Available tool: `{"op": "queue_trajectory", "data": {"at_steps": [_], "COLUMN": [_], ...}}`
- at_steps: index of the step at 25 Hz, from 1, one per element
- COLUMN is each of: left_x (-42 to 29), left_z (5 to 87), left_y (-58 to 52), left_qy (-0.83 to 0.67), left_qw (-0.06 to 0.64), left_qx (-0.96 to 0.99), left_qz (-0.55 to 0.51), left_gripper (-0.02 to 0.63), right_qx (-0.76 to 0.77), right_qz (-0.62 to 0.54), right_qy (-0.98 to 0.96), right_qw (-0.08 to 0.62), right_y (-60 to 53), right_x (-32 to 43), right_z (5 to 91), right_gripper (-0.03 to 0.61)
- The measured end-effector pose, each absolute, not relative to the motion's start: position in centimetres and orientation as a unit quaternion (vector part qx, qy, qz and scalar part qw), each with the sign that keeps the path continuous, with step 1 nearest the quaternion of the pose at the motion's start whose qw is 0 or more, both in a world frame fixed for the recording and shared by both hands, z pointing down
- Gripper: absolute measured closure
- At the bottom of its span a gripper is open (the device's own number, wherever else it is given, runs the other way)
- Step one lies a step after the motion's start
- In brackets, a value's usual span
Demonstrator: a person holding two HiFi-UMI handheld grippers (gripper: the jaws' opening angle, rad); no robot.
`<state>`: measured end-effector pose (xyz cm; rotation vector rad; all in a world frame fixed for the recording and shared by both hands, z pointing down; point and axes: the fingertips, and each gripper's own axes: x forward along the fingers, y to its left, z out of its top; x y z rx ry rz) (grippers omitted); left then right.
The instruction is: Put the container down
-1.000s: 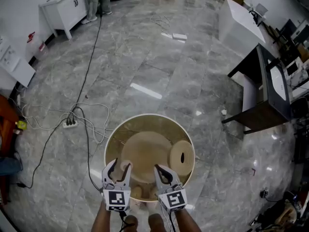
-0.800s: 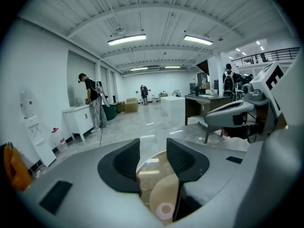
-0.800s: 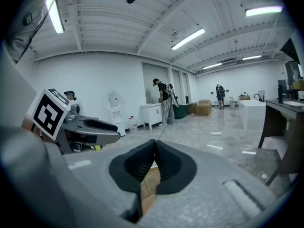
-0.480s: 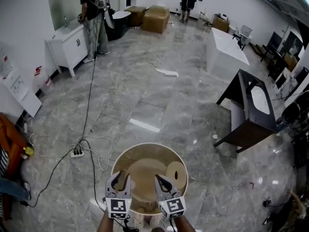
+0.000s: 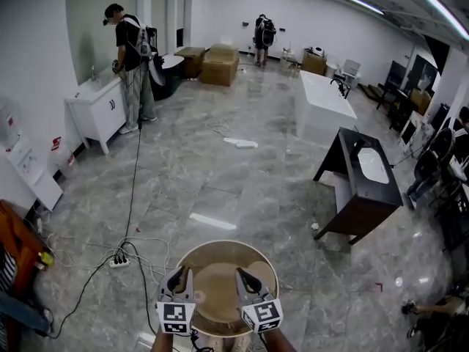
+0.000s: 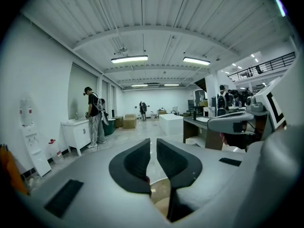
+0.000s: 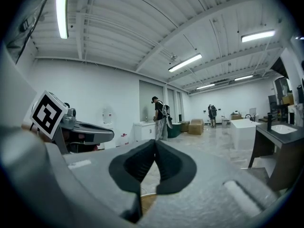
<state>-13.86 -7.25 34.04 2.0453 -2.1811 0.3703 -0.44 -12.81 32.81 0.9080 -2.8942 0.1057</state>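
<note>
A round, pale wooden container stands on the grey marble floor right below me, its inside showing a lighter bottom. Both grippers hover over its near rim and touch nothing. My left gripper has just been closing, with nothing between its jaws; only a thin slit remains. In the left gripper view the left gripper points out across the room, with the container's rim low behind the jaws. My right gripper is shut and empty. The right gripper view shows its tips touching, above a sliver of the container.
A power strip and black cable lie on the floor to the left. A dark washstand stands to the right, a white block beyond it. One person is at a white cabinet, another far back near cardboard boxes.
Both grippers and my view have risen; the container looks smaller and stays on the floor. The left jaws went from wide open to nearly together. More of the room shows.
</note>
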Motion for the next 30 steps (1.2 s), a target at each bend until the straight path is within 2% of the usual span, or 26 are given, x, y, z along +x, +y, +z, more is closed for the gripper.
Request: {"op": "queue_trajectory", "data": {"at_steps": [14, 30], "left_x": [-11.3, -10.2], "left_z": [28.5, 26.3], "left_y": [-2.8, -1.0], "left_qy": [-0.711, -0.703], "left_qw": [0.042, 0.012], "left_qx": [0.694, 0.704], "left_qz": [0.107, 0.099], "left_gripper": [0.575, 0.576], "right_qx": [0.326, 0.341], "right_qz": [-0.013, -0.019], "right_qy": [-0.945, -0.94], "right_qw": [0.024, 0.015], "right_y": [-9.8, -7.4], "right_x": [2.4, 3.7], "right_z": [25.7, 24.7], "right_gripper": [0.58, 0.58]}}
